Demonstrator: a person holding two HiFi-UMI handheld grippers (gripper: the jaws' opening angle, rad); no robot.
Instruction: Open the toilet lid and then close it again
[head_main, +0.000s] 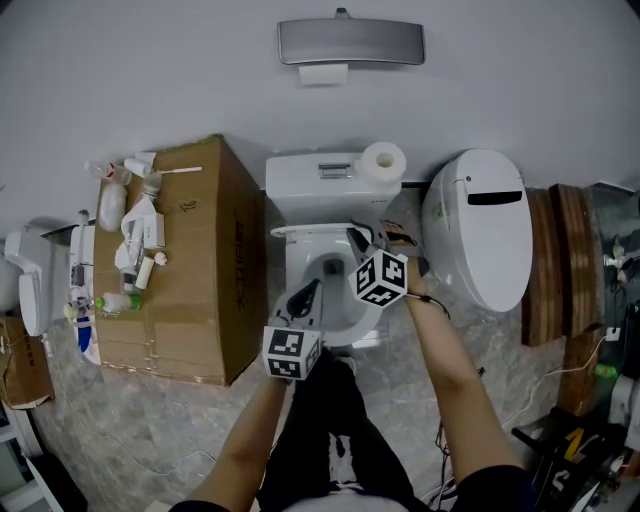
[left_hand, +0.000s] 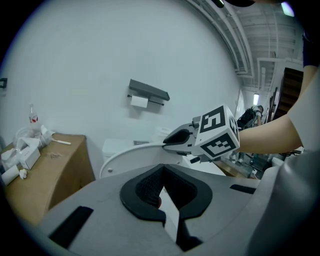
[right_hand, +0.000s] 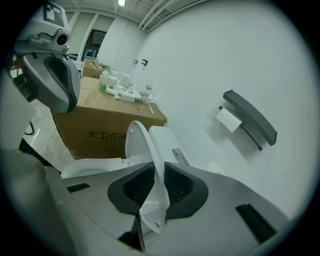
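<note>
I hold thin white plastic toilet lid (right_hand: 141, 145) by rim, pinched between right gripper (right_hand: 153, 182) fingers, for hinge leverage. Left gripper (left_hand: 161, 186) fingers are together, empty, kept clear.

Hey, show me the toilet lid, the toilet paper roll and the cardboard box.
toilet lid (right_hand: 137, 142): right gripper view, its broad white face.
toilet paper roll (head_main: 383, 161): head view, top of the roll.
cardboard box (head_main: 200, 235): head view, bare top panel.
</note>
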